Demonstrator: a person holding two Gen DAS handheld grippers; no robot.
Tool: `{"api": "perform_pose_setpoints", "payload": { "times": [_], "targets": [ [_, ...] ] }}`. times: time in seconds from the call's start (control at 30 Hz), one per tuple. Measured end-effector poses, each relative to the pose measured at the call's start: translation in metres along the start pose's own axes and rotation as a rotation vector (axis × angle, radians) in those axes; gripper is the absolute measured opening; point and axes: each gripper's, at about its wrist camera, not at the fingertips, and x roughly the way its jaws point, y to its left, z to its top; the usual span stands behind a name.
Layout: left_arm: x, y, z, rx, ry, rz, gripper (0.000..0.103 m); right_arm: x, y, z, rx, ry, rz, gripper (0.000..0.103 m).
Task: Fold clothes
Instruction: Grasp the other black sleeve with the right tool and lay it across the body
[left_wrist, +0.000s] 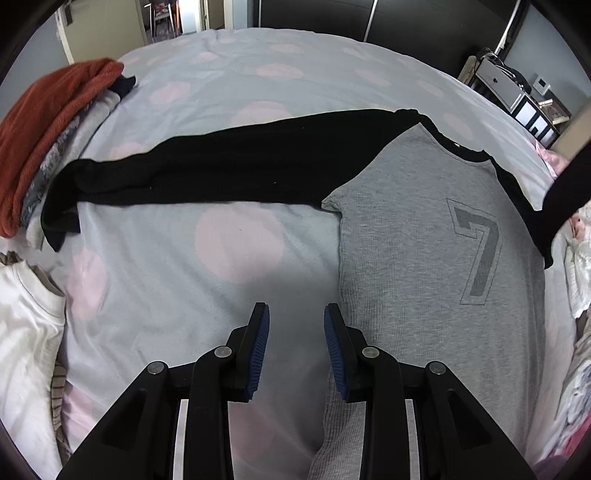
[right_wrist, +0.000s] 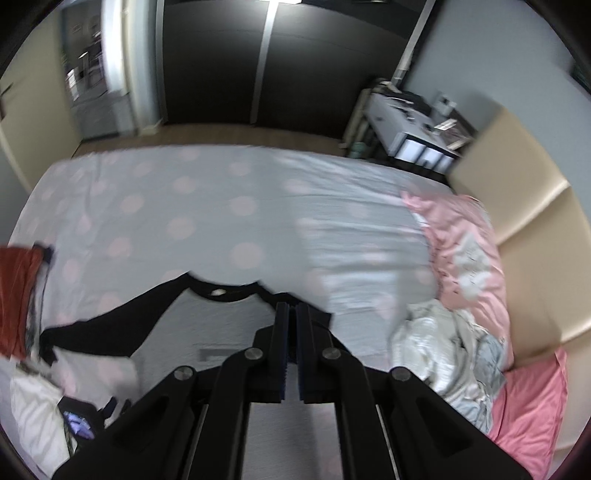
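A: What's on the bed (left_wrist: 229, 92)?
B: A grey raglan shirt (left_wrist: 424, 258) with black sleeves, lying flat on the dotted sheet, a big "7" (left_wrist: 480, 254) printed on its chest.

A: Which way does it run?
B: In the left wrist view the body runs lengthwise from near the camera to the collar at the far end; the left sleeve (left_wrist: 207, 170) stretches straight out sideways toward the rust-red pile (left_wrist: 48, 125).

A: Room to move?
B: Bare sheet lies beyond the collar and beside the body; heaps crowd both side edges.

A: The grippers?
B: The left gripper (left_wrist: 296, 314) hovers wide open and empty at the shirt's side edge. The right gripper (right_wrist: 292, 310) is closed to a sliver over black fabric by the collar (right_wrist: 225, 293); blur hides any pinch.
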Motion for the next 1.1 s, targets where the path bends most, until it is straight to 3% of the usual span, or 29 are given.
{"api": "perform_pose_setpoints", "payload": {
  "times": [0.33, 0.5, 0.7, 0.9, 1.1],
  "targets": [
    [0.001, 0.015, 0.007, -0.055, -0.018, -0.023, 0.033, 0.071, 0.131, -0.02, -0.196, 0.1, 0.081, 0.004],
    [0.001, 0.025, 0.013, -0.078, -0.05, -0.031, 0.033, 0.115, 0.169, -0.033, -0.216, 0.152, 0.133, 0.004],
    [0.008, 0.047, 0.02, -0.17, -0.049, -0.096, 0.033, 0.169, 0.213, -0.048, -0.237, 0.214, 0.196, 0.004],
    [0.019, 0.055, 0.023, -0.225, -0.042, -0.123, 0.033, 0.206, 0.236, -0.062, -0.232, 0.295, 0.295, 0.005],
    [0.024, 0.056, 0.026, -0.258, -0.064, -0.16, 0.033, 0.207, 0.227, -0.061, -0.228, 0.296, 0.361, 0.009]
  ]
}}
